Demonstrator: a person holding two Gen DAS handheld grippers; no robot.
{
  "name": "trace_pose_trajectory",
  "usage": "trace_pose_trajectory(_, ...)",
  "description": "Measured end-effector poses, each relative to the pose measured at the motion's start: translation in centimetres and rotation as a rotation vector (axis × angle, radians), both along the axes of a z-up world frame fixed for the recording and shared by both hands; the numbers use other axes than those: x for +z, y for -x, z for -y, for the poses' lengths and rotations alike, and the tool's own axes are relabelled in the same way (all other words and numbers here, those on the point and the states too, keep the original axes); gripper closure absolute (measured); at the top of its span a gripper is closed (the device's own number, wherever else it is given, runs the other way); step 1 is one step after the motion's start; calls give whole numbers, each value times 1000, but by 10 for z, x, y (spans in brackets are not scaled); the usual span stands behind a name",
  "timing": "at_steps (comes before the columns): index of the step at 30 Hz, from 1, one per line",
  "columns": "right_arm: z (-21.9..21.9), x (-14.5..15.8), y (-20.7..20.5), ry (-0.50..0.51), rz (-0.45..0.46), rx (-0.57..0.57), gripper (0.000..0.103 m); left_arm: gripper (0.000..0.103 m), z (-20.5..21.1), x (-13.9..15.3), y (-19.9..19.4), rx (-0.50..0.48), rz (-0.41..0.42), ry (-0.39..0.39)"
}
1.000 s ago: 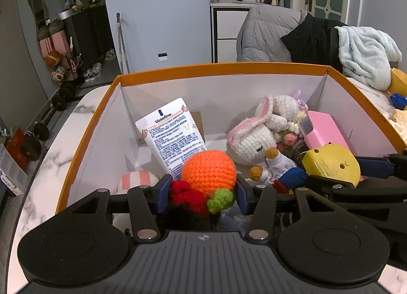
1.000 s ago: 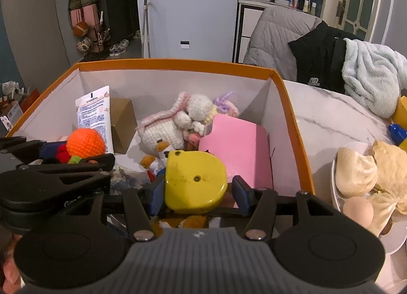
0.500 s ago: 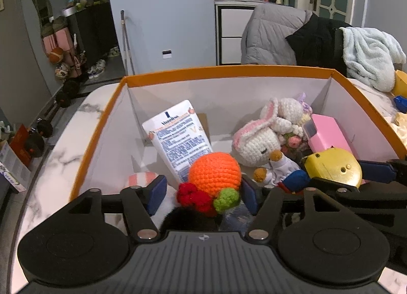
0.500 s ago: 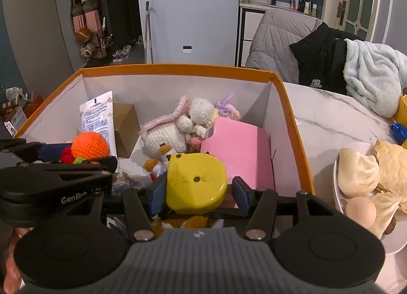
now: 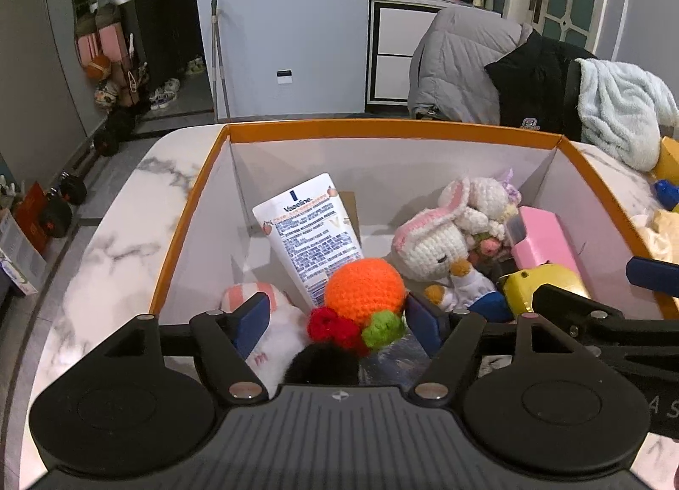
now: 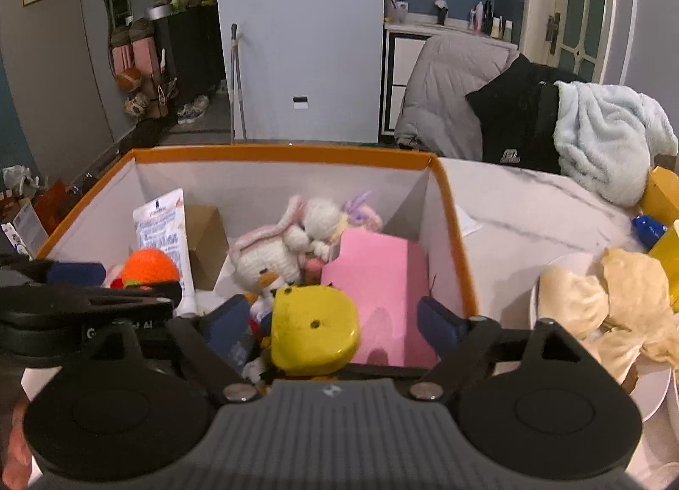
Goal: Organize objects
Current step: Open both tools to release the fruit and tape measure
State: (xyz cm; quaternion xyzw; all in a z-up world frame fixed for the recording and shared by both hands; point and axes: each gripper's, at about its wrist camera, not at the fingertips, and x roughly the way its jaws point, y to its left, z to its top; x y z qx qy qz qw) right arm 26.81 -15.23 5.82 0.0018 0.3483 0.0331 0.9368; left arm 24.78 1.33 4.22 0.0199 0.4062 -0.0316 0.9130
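From the left wrist camera, the left gripper (image 5: 339,322) hangs over the near end of an orange-rimmed box (image 5: 382,128) on a marble table (image 5: 127,210), its jaws opening, the blue pads clear of the orange crochet ball (image 5: 364,291) that sits between them (a red and a green tuft cling to its underside). Behind the ball a Vaseline tube (image 5: 312,231) leans against a brown carton, a white crochet bunny (image 5: 433,246) lies to the right, and a pink box (image 5: 547,242) rests by the right wall. A striped pink-and-white plush (image 5: 254,292) lies partly behind the left pad. From the right wrist camera, the right gripper (image 6: 333,322) is likewise opening over the same box, with a yellow block (image 6: 312,331) between its pads and a gap on either side. The pink box stands just beyond it. On the table to the right, a white plate (image 6: 649,384) holds pale dumplings.
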Motion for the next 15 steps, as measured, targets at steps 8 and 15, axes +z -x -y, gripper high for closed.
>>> trace_pose_trajectory(8,4,10,8,7,19,-14,11,20,3,13,8,11,18,-18)
trace_pose_trajectory(15,5,17,19,4,26,-20,8,17,2,21,18,18,29,-17)
